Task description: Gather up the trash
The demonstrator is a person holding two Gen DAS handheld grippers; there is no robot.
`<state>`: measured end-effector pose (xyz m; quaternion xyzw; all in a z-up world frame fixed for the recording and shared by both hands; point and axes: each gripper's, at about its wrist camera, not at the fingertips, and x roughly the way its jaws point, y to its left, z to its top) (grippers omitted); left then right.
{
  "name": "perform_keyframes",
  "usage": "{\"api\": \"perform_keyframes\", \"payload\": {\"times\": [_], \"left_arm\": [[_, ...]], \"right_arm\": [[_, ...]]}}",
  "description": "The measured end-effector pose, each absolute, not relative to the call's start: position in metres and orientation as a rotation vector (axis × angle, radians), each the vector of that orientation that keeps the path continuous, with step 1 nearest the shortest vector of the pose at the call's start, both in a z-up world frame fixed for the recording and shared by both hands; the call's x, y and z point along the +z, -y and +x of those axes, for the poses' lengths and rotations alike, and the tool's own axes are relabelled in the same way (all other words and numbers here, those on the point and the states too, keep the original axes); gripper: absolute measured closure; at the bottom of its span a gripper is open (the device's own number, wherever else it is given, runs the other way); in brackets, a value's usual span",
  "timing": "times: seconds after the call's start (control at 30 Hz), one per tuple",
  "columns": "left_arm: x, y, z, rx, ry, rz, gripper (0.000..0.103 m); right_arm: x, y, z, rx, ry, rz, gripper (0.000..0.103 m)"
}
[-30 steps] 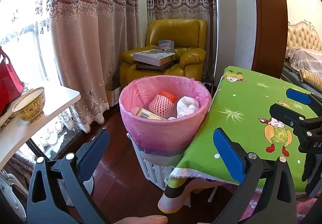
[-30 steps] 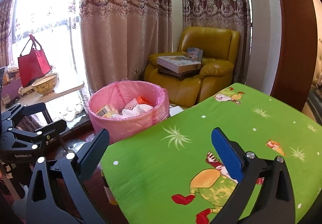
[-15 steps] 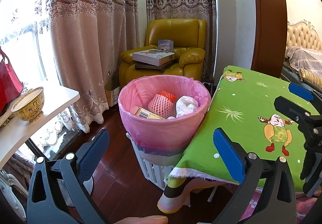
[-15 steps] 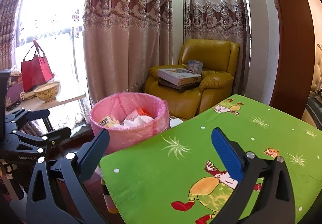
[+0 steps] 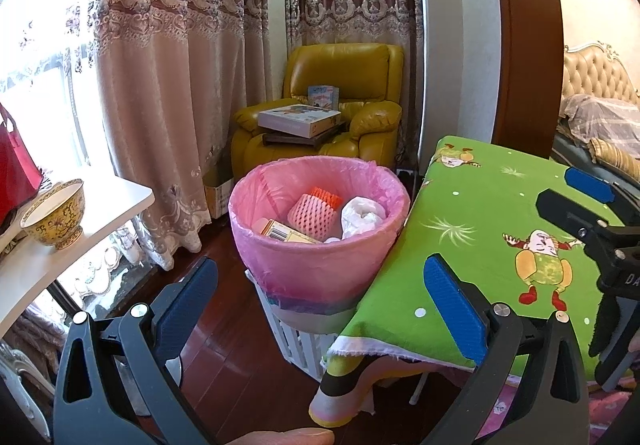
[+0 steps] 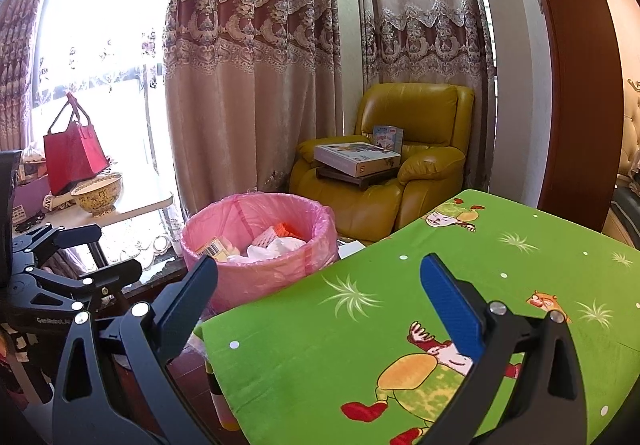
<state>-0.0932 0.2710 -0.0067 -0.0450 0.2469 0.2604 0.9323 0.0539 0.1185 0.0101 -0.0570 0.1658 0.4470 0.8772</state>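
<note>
Right tongs [image 6: 318, 295] now higher over glossy green tablecloth [image 6: 400, 325], both tongs wide, empty; crinkled pink-lined bin [image 5: 320, 237] beside.

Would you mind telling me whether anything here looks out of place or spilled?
Nothing stands out. The trash sits inside the pink-lined bin, with none seen on the green tablecloth. Both grippers, left and right, are open and hold nothing.
</note>
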Motion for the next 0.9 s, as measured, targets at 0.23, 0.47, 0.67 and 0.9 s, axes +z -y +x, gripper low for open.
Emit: {"api": "perform_keyframes", "payload": {"times": [0.23,0.47,0.67,0.9], "left_arm": [[-0.0056,-0.269,-0.0936,0.528,-0.496,-0.094,0.007],[-0.0051,-0.267,-0.0936,0.527,-0.494,-0.085,0.007],[-0.0052,-0.2675,-0.0929,0.529,-0.496,-0.087,0.007],[-0.0032,-0.2678,-0.0947,0.532,-0.487,-0.085,0.007]], "right_arm": [[0.0052,-0.1218,0.0512,0.945,-0.357,-0.126,0.005],[0.0029,-0.1236,0.0499,0.957,-0.365,-0.122,0.005],[0.0004,-0.1266,0.0513,0.959,-0.378,-0.123,0.005],[-0.0002,-0.1278,0.0503,0.961,-0.377,-0.125,0.005]]}}
